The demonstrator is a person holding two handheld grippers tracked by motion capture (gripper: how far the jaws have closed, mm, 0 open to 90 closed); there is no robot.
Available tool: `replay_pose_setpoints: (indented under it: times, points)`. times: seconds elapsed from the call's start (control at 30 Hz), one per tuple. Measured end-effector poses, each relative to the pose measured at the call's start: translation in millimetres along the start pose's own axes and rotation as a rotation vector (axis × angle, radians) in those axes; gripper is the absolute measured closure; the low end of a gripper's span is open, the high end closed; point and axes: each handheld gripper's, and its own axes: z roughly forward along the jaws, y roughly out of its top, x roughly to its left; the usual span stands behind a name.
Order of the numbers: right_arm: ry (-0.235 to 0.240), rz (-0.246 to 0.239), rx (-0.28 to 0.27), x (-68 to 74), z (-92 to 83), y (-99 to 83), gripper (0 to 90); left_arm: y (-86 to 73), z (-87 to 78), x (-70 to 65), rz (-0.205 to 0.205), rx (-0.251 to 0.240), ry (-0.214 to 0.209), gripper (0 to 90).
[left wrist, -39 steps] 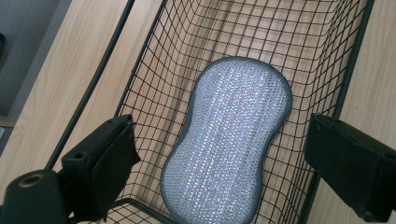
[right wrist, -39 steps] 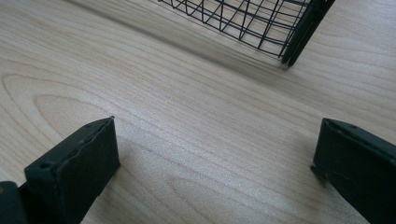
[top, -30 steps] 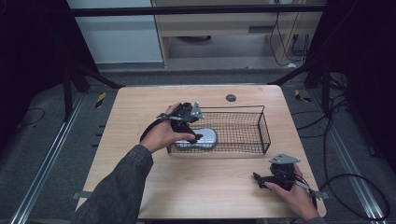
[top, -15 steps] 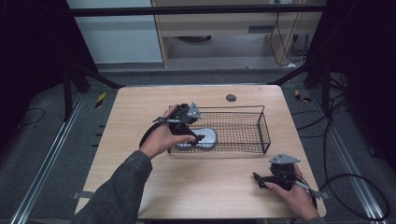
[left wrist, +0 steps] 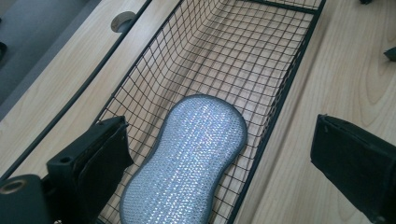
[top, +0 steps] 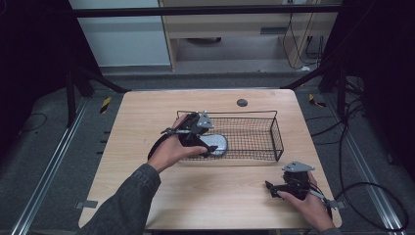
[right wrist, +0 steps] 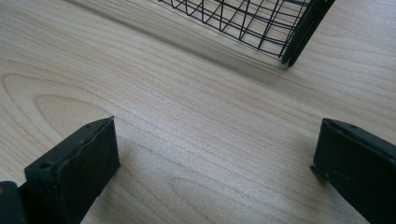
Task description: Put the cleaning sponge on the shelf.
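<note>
A silvery, peanut-shaped sponge (top: 216, 144) (left wrist: 187, 158) lies flat on the floor of the black wire basket (top: 274, 128) (left wrist: 280, 93), at its left end. My left gripper (top: 205, 147) (left wrist: 219, 123) hangs over that end, tilted down at the sponge. Its jaws have just been opening and now stand open, one inside the basket and one outside its near wall. The sponge lies below them, and neither pad presses on it. My right gripper (top: 270, 187) (right wrist: 215, 126) rests open on the table near the front right corner, with bare wood between its jaws.
The basket stands in the middle of the wooden table (top: 147, 122). A round cable hole (top: 242, 103) (left wrist: 122, 19) sits behind it near the far edge. The basket's near right corner (right wrist: 292, 53) is just ahead of the right gripper. Black frame posts flank the table.
The left hand has shifted slightly over the basket's left end. The sponge lies where it was. The right hand has stayed still.
</note>
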Motion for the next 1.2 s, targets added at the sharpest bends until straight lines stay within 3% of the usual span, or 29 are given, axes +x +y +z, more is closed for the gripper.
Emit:
replay_pose_setpoints:
  times: [0.37,0.7,1.03,1.2]
  points:
    - [-0.001,0.0,0.0,0.1,0.0,0.0,0.4,-8.5,-21.0,-3.4,-0.019,-0.043,0.005,3.5]
    - [-0.003,0.001,0.001,0.6,-0.6,-0.5,0.4,-25.0,-34.9,2.8,-0.032,-0.041,0.033,3.7]
    - [-0.005,0.001,0.001,0.9,-1.2,-1.0,0.4,-45.5,-57.5,18.4,-0.084,-0.051,0.103,3.6]
    - [-0.003,-0.001,-0.001,1.5,-1.8,-1.9,0.4,-62.0,-71.1,28.3,-0.134,-0.057,0.143,3.2]
